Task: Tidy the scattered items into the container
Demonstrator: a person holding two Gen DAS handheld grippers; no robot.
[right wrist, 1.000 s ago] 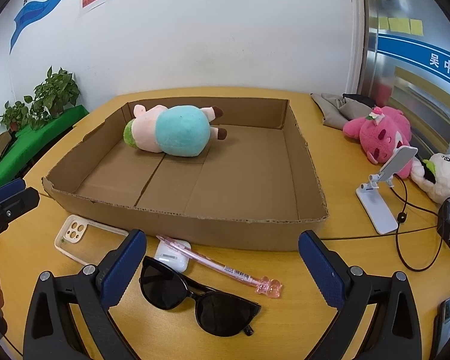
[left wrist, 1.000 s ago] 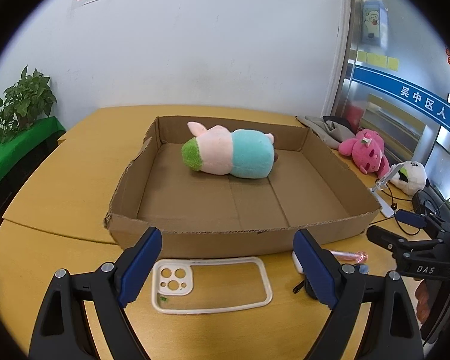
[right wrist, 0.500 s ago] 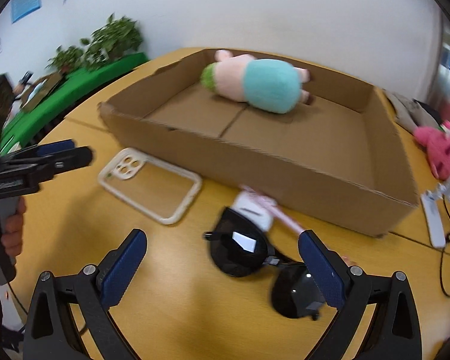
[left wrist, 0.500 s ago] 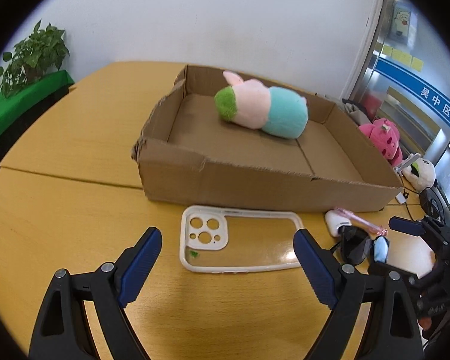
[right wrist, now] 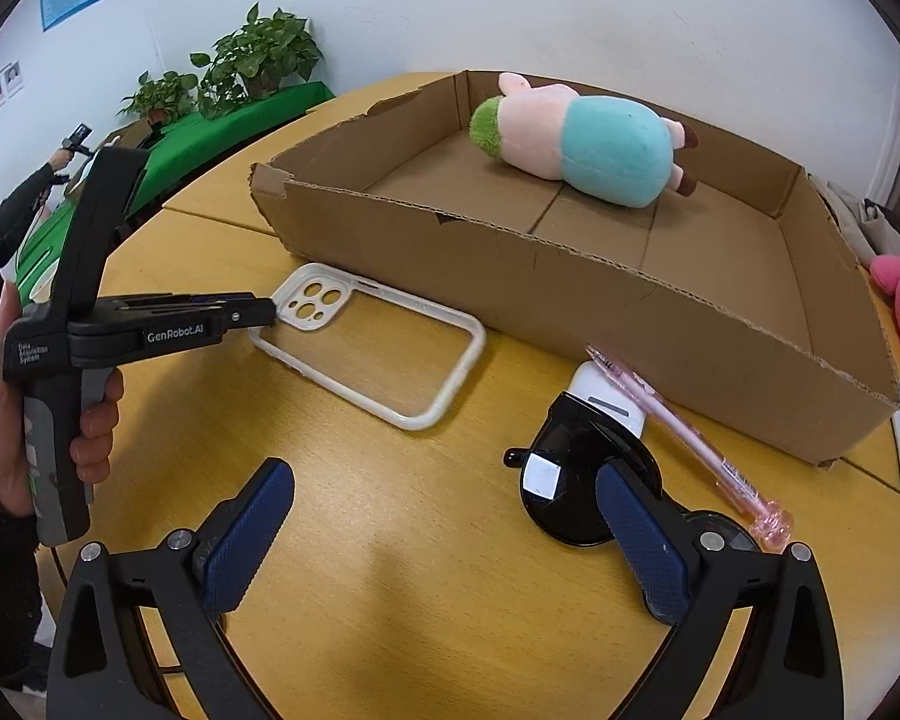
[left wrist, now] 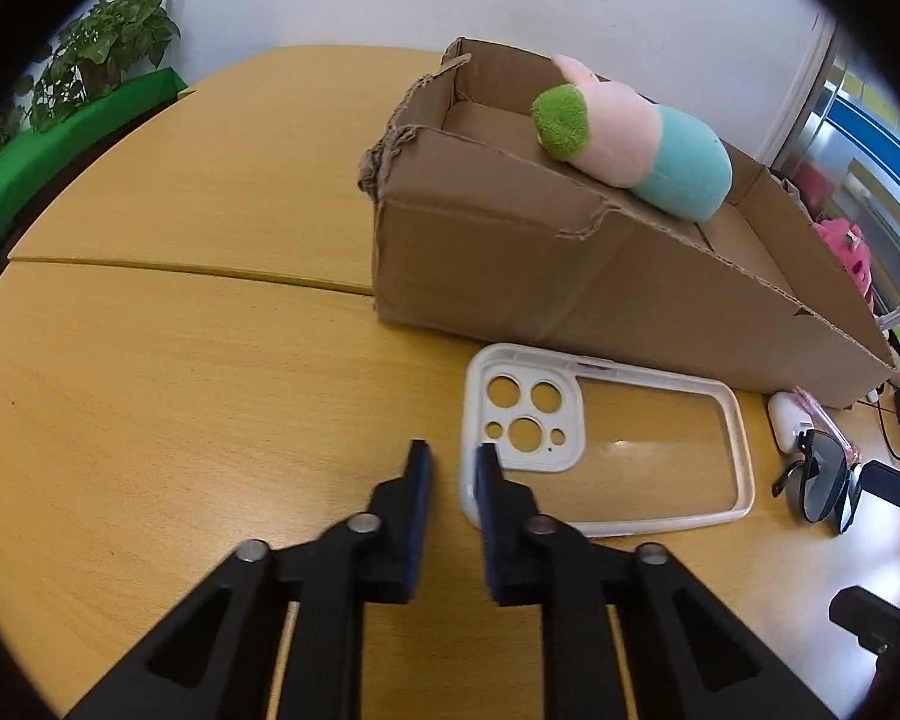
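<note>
My left gripper (left wrist: 450,468) has its jaws drawn nearly together at the camera-hole corner of the white-rimmed clear phone case (left wrist: 606,462); from the right wrist view its tips (right wrist: 267,315) meet that corner, and I read it as pinching the rim, though the pad contact itself is hard to see. The case lies flat on the yellow wooden table (left wrist: 180,390), just beside the near wall of the shallow brown cardboard box (right wrist: 570,294). My right gripper (right wrist: 444,516) is spread wide above the table, one pad in front of the black sunglasses (right wrist: 570,480), nothing between the pads. A white earbud case (right wrist: 606,396) and pink pen (right wrist: 690,444) lie against the sunglasses. A pink, teal and green plush toy (right wrist: 582,144) lies inside the box.
</note>
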